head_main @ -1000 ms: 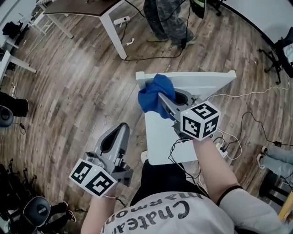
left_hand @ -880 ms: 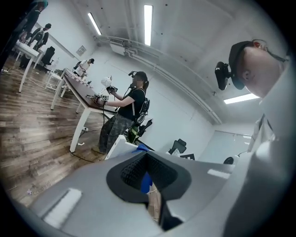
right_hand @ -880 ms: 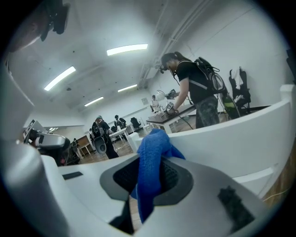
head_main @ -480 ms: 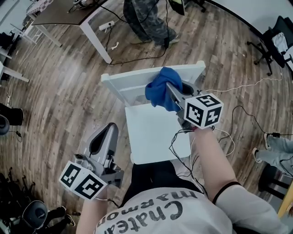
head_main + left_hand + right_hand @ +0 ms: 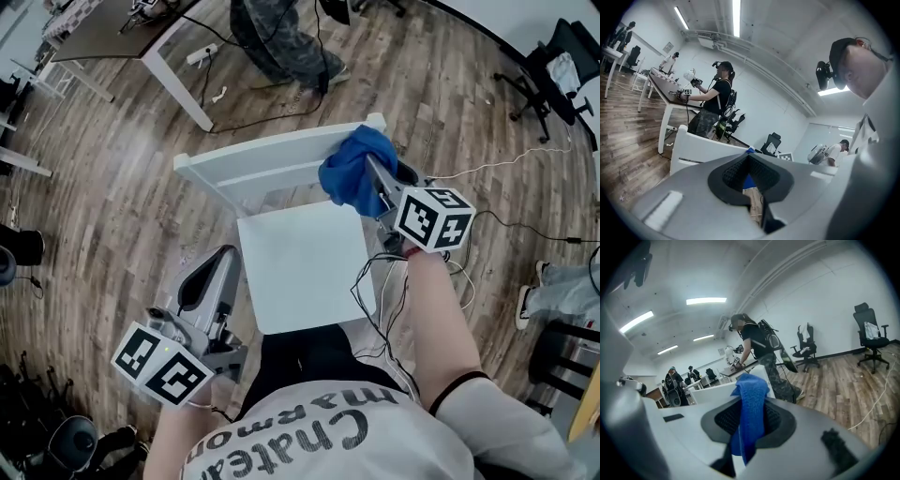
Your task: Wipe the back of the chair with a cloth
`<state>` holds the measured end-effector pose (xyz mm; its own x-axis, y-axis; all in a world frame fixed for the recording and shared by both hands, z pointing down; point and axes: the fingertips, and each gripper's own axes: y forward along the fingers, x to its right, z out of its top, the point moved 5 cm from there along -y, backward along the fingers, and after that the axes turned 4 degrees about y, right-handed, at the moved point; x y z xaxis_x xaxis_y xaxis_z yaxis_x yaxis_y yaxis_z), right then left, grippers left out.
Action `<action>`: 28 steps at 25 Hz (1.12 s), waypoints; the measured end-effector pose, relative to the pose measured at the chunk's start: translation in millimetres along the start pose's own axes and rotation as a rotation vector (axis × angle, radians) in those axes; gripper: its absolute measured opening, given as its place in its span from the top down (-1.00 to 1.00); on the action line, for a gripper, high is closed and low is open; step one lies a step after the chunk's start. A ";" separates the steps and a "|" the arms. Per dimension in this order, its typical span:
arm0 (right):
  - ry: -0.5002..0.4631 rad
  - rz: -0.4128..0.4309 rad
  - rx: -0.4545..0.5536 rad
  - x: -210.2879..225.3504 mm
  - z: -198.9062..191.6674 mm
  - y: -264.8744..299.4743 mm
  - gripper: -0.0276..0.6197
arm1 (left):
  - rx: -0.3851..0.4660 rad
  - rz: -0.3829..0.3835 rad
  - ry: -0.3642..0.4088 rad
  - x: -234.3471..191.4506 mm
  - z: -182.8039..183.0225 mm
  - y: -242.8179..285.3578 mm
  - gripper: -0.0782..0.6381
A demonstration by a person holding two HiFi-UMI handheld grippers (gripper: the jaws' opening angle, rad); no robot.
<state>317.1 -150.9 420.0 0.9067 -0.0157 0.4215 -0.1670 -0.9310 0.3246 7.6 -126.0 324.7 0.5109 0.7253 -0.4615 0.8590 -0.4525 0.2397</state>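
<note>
Two grippers. Right gripper (image 5: 373, 173) pinches blue cloth (image 5: 349, 171), which is pressed on the right end of chair back (image 5: 262, 167), at the top rail. Left gripper (image 5: 217, 267) closed, empty, low beside seat (image 5: 300, 262). Judgement: keep cloth flat on the rail, sweep leftward under steady pressure, overlap passes.

The left gripper (image 5: 223, 255) and the right gripper (image 5: 373, 173) are smooth grey shells with black textured pads lining the jaws, and each carries a white cube (image 5: 433, 218) printed with black square markers. Thin black cables (image 5: 367, 291) loop out from under the right one. The person wears a pale T-shirt (image 5: 337, 439) with dark lettering, dark trousers (image 5: 309, 361) and a narrow black band (image 5: 457, 389) round the right arm.
</note>
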 end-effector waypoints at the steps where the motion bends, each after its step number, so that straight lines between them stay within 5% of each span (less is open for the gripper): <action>1: -0.001 -0.007 0.004 3.0 1.4 -1.8 0.67 | -0.003 -0.003 0.002 0.5 0.1 2.3 0.76; 9: -0.021 -0.035 0.020 5.8 3.4 -14.2 0.66 | 0.004 -0.032 -0.003 4.9 -2.9 7.6 0.76; 18: -0.194 0.206 -0.141 -114.9 -35.5 38.4 0.66 | 0.045 0.021 -0.071 -21.7 -3.7 -27.2 0.76; 28: -0.228 0.401 -0.331 -220.1 -105.0 112.3 0.66 | 0.119 0.190 -0.159 -72.5 -12.7 -111.9 0.76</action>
<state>58.1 -213.7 452.6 0.8020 -0.4570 0.3846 -0.5946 -0.6724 0.4409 -125.0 -121.3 342.2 0.6427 0.5348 -0.5487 0.7331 -0.6374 0.2375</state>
